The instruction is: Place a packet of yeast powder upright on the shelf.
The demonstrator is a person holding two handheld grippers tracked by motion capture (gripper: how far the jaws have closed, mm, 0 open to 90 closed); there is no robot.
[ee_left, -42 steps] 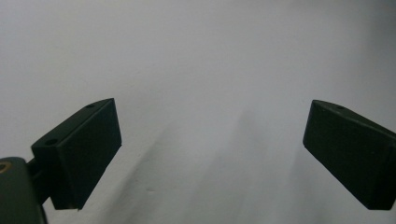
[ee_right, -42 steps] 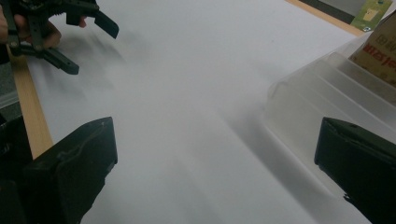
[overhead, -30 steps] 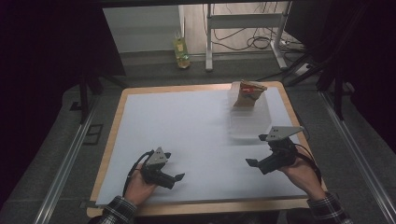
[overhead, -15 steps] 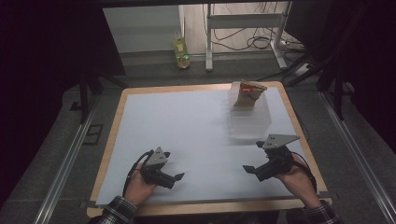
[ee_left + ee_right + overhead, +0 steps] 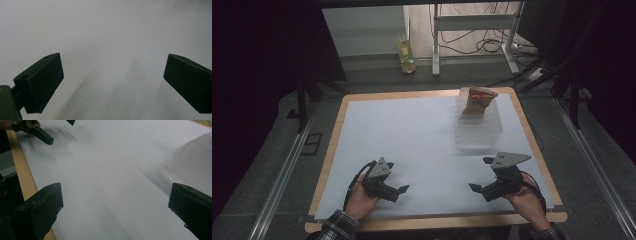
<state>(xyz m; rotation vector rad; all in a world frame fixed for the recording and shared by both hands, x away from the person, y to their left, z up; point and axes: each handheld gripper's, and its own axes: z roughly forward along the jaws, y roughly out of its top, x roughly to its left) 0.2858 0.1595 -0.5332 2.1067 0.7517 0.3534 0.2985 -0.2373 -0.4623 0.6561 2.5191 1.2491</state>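
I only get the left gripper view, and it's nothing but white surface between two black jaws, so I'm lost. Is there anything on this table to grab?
Observer: Yes. A clear plastic container sits at the far right of the table.
Operator: Anything with it?
Observer: A brown packet stands upright at its far end.
Operator: Where's the other hand?
Observer: The right claw is open, on the near side of the container and apart from it. Your left claw is low by the near left edge.
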